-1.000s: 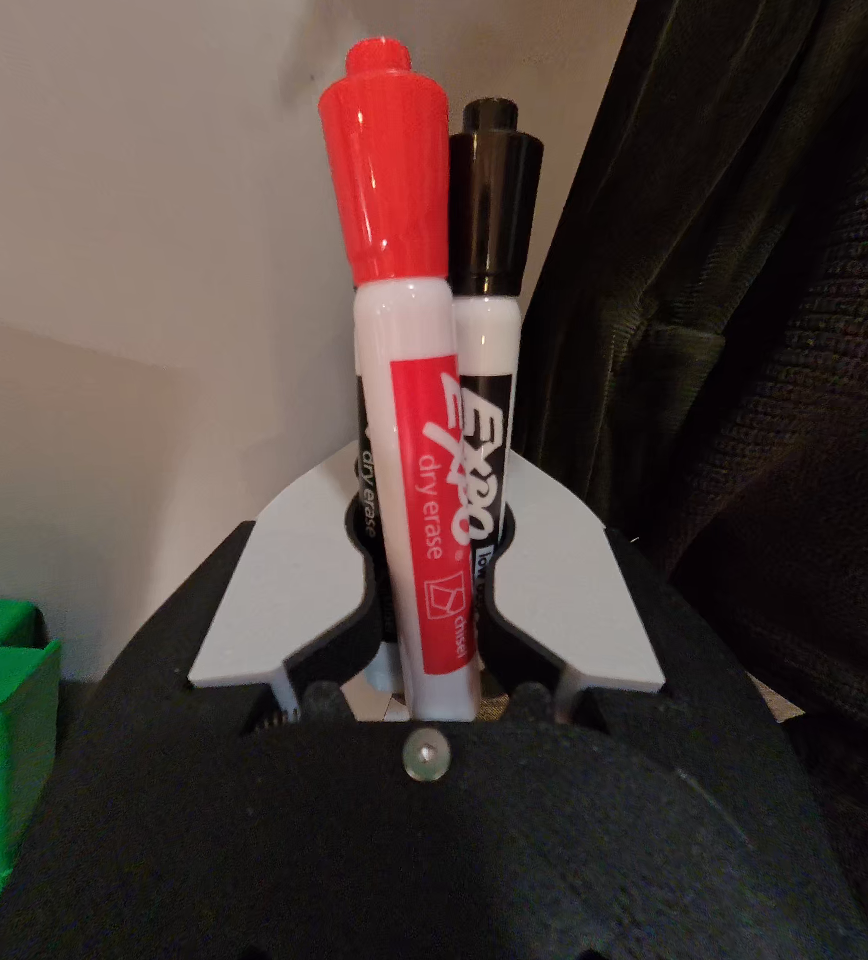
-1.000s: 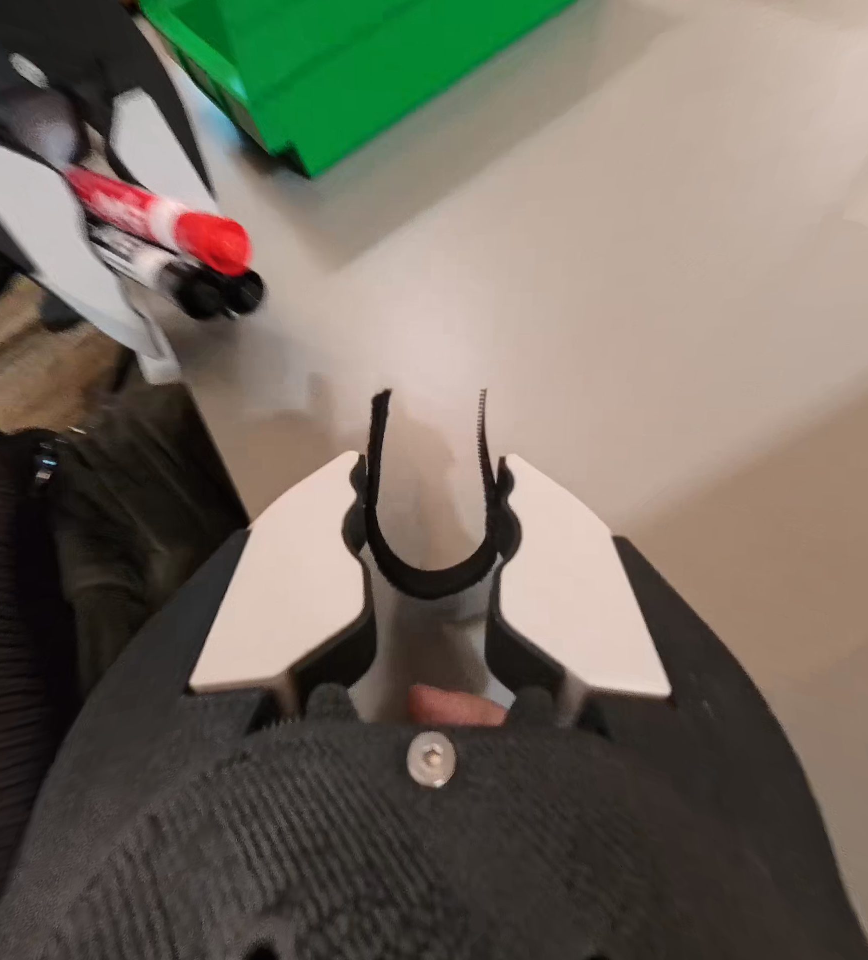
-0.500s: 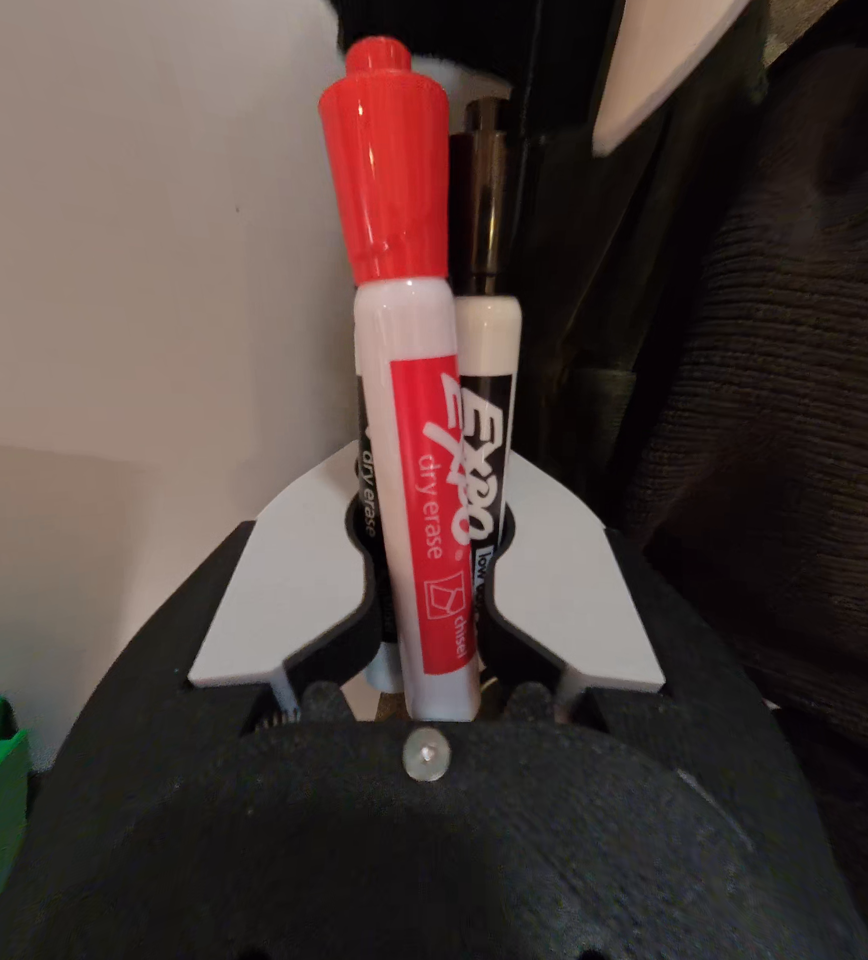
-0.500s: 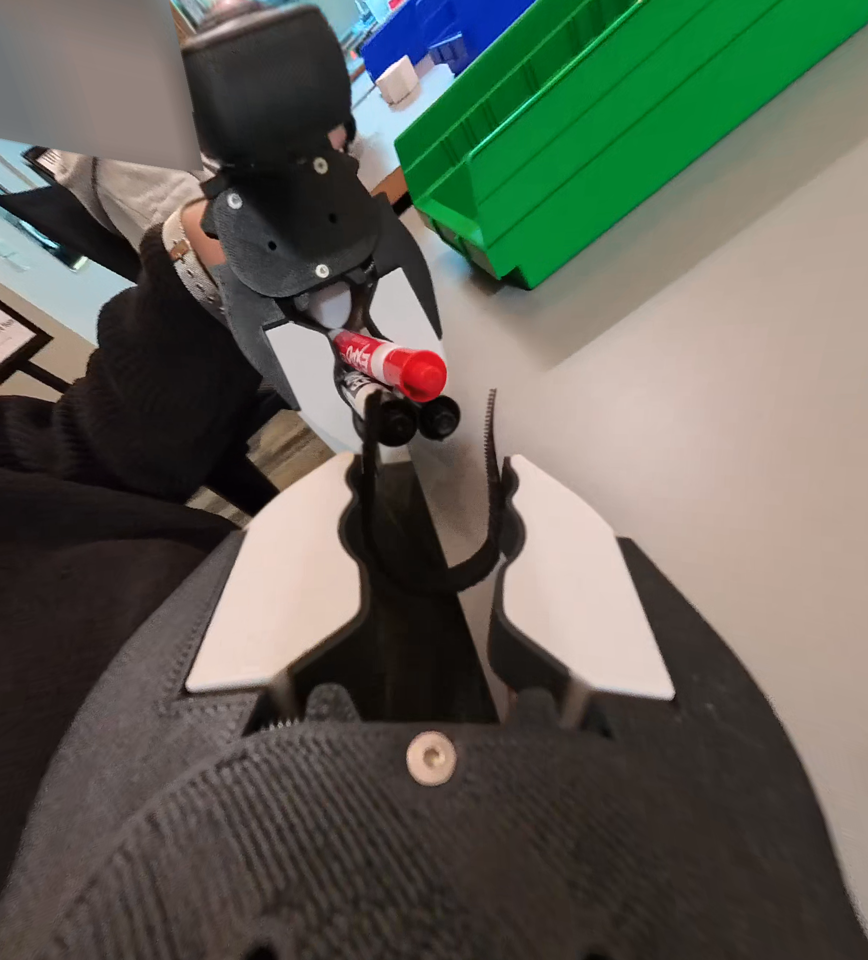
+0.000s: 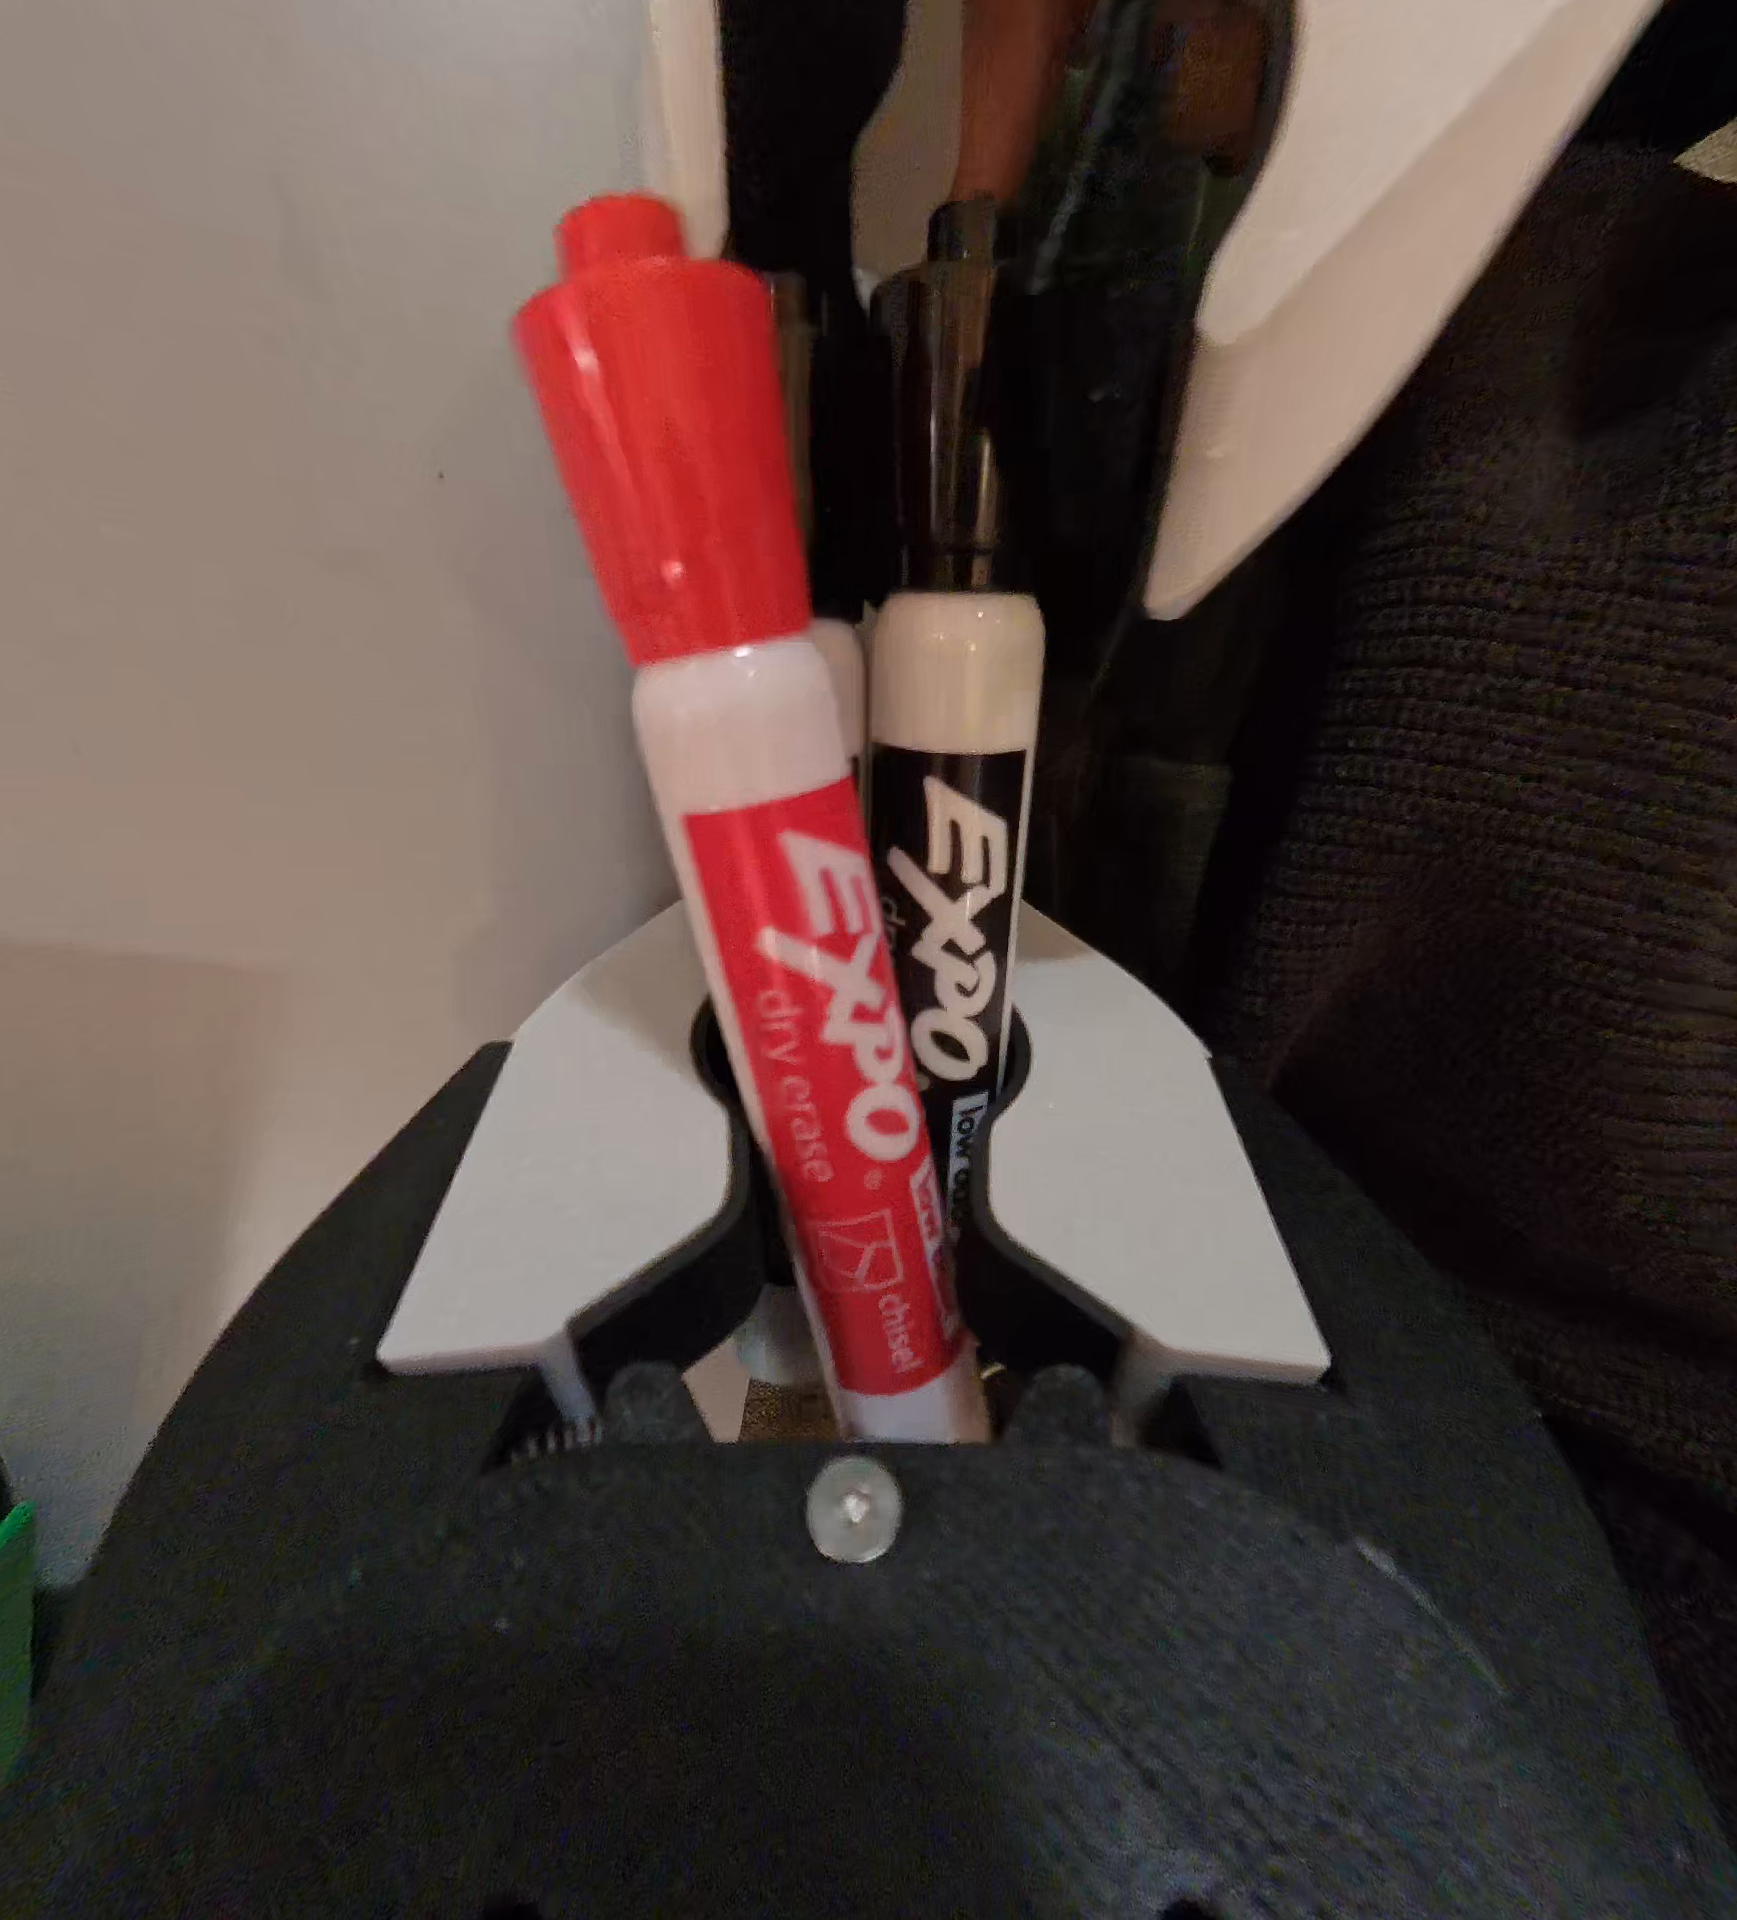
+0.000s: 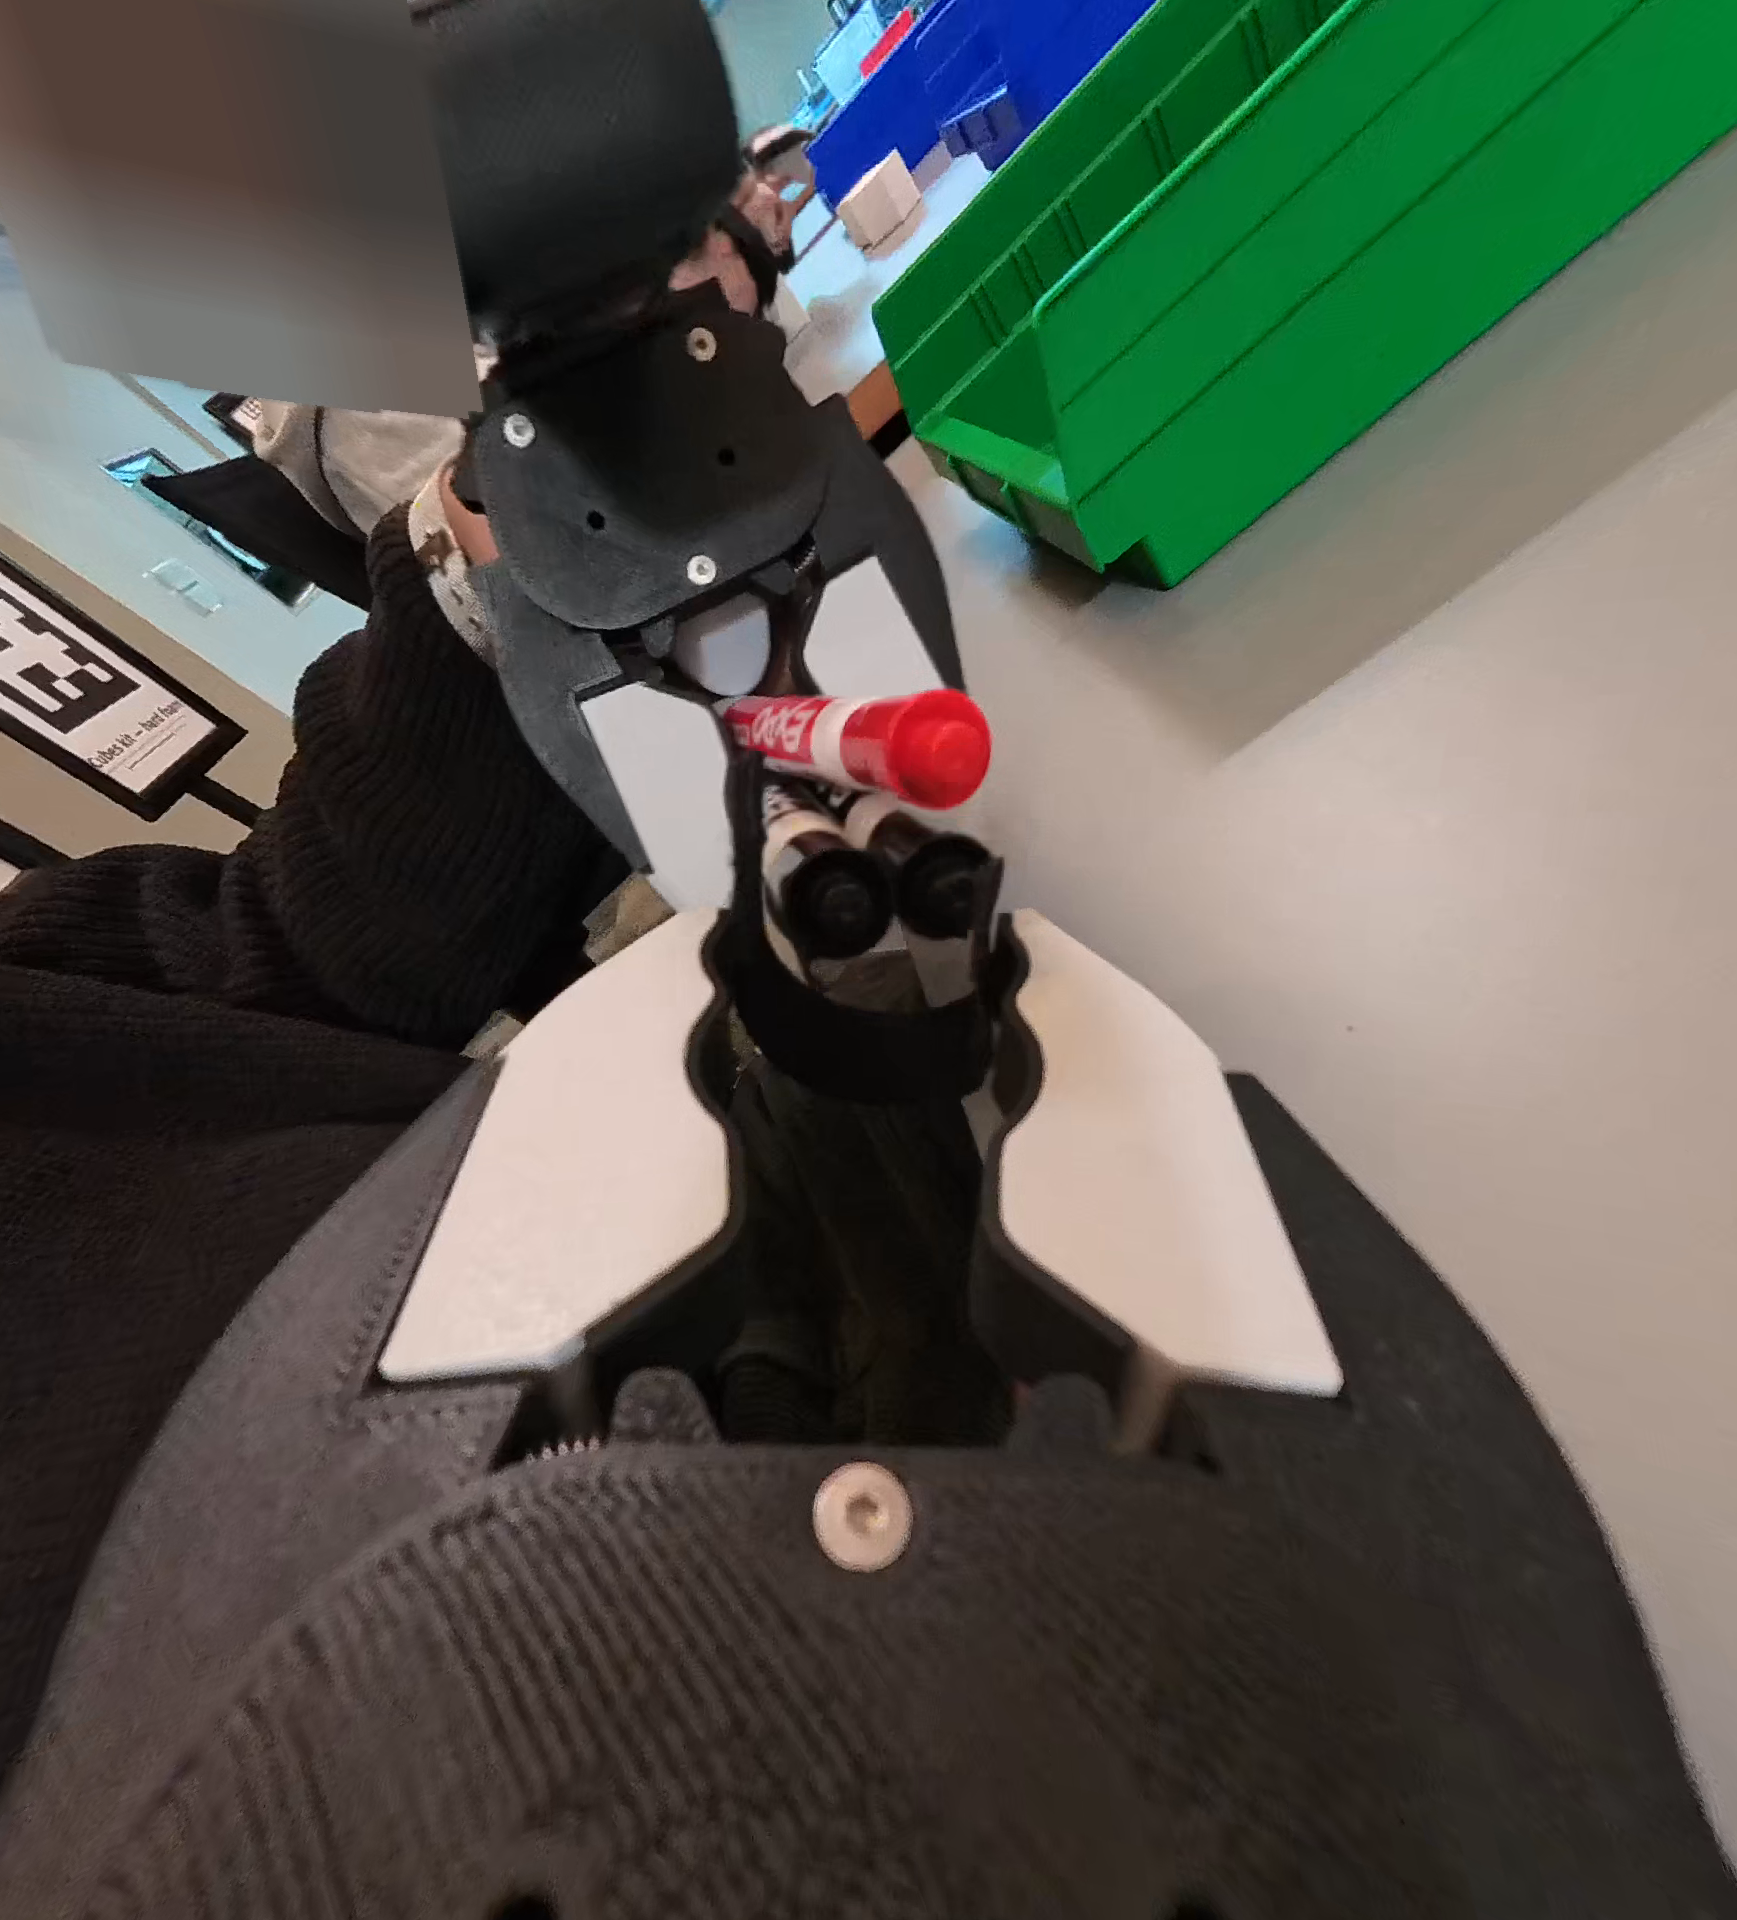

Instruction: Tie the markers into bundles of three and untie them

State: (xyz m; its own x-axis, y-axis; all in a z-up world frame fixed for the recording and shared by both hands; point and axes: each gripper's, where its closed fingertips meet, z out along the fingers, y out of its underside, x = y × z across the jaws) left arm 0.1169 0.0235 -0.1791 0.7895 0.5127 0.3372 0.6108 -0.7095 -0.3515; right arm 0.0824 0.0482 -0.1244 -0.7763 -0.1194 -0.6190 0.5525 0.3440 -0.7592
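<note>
Left wrist view: left gripper [image 5: 859, 1049] jaws grip markers [image 5: 843, 987]; right gripper [image 6: 859, 997] jaws pinch black strap [image 6: 864, 1049].

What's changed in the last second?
The right gripper, with its black strap, closed in on the marker tips; the loop now cups the two black markers. The red marker tilted sideways. The left gripper stays shut on the bundle.

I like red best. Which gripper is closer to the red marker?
Left. The left gripper clamps the red marker; the right gripper, holding a black strap, sits just beyond its cap.
</note>
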